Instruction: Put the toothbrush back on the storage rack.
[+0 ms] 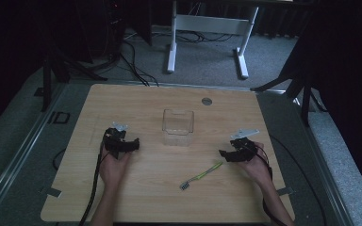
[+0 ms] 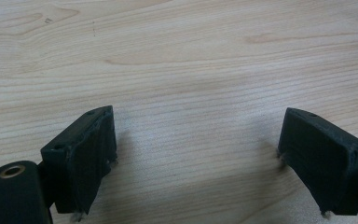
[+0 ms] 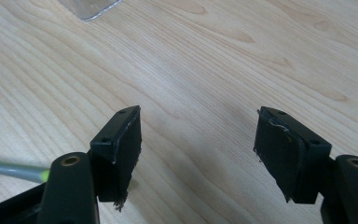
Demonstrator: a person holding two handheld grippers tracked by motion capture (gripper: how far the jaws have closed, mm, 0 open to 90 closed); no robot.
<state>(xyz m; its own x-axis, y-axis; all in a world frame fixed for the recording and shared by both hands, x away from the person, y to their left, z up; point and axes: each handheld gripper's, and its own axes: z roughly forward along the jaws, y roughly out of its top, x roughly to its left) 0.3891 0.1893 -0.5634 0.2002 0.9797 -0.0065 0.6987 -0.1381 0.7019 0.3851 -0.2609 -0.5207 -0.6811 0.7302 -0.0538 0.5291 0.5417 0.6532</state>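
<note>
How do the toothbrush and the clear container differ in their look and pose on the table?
The toothbrush is thin, green and grey, and opaque; the clear container is boxy and see-through. The toothbrush lies flat and slanted, while the container stands upright with its top open. The toothbrush lies nearer the person than the container. Both rest on the wooden table, untouched.

On the table (image 1: 122, 207), the toothbrush (image 1: 201, 175) lies before the container (image 1: 178, 128).

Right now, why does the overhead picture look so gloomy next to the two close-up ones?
High view: dim overall, room black at the edges, the clear box faint, the toothbrush small and soft. Left gripper view: bright, even light on the table, soft shadows beside the tongs. Right gripper view: equally bright, wood grain crisp, the toothbrush handle blurred.
</note>
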